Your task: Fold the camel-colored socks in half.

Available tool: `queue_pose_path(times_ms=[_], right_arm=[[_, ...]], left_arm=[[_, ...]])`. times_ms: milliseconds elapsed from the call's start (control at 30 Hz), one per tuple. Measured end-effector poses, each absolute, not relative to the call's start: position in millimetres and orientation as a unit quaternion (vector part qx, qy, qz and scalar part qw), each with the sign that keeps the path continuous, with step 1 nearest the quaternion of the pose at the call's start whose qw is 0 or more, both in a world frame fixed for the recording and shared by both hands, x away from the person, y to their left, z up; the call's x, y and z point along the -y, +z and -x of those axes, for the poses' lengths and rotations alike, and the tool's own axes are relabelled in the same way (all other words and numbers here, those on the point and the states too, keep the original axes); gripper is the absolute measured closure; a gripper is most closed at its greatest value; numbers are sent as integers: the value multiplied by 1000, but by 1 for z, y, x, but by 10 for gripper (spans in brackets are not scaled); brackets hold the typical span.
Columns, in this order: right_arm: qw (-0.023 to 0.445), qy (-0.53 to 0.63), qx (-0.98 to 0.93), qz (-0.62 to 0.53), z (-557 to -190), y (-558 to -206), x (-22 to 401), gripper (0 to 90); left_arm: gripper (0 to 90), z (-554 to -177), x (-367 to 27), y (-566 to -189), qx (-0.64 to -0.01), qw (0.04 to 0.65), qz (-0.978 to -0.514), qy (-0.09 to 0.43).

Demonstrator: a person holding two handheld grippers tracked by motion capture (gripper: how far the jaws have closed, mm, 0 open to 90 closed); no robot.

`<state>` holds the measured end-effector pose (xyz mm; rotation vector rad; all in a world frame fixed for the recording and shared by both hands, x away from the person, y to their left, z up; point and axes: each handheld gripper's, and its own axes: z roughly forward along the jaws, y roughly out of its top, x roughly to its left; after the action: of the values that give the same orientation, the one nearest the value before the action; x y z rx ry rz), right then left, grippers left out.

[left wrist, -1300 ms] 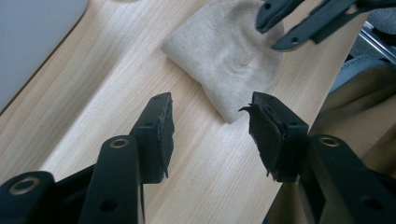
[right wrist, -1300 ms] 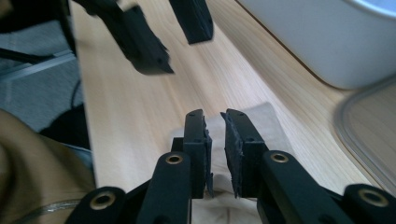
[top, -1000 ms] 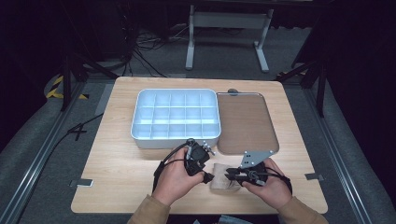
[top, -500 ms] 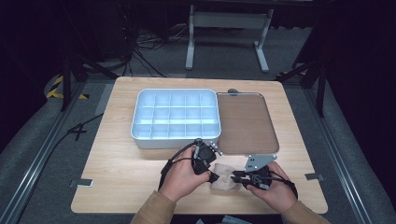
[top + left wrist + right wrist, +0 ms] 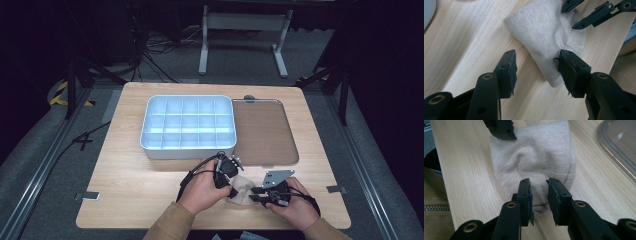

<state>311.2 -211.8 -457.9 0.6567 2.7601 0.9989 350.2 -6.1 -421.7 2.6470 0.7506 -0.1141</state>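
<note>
A folded beige cloth [image 5: 243, 190] lies on the wooden table near its front edge, between my two grippers. My left gripper [image 5: 231, 189] is at its left side, jaws wide open [image 5: 536, 65]. One pad [image 5: 567, 71] rests against a corner of the cloth [image 5: 546, 35]. My right gripper [image 5: 256, 195] comes in from the right and hovers low over the cloth [image 5: 534, 157]. Its jaws [image 5: 539, 195] have just been opening and stand a little apart. A fold shows in the gap, and the pads do not press on it. The left gripper's jaw tip [image 5: 501, 128] sits at the cloth's far edge.
A white tray [image 5: 187, 153] with several compartments stands behind the hands at mid-table. A clear lid [image 5: 265, 132] lies to its right, its rim [image 5: 619, 152] close to the cloth. A tan sleeve [image 5: 434, 205] is at the table's front edge.
Both hands have sunk slightly toward the cloth, and the left gripper has shifted a little right. The right gripper's jaws have parted. The cloth stays on the table.
</note>
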Motion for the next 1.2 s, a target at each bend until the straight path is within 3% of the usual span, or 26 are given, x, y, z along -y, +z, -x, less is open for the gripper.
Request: queue_pose_path(times_ms=[233,367,567,800,1033,1200], right_arm=[[72,329,-919,-206,-310,-457,211,715],[72,331,-918,-205,-310,-457,212,716],[76,334,-917,-204,-309,-458,212,718],[88,334,-919,-192,-309,-457,215,726],[86,339,-914,-205,-315,-461,224,744],[97,336,-914,-205,-316,-460,227,760]], left_arm=[[526,-346,8,-405,-259,257,-931,-2],[642,-341,16,-407,-242,299,-923,22],[761,-346,24,-424,-261,277,-925,17],[786,-348,26,-440,-284,198,-938,34],[790,-347,20,-439,-288,191,-938,6],[741,-347,18,-433,-285,212,-935,3]])
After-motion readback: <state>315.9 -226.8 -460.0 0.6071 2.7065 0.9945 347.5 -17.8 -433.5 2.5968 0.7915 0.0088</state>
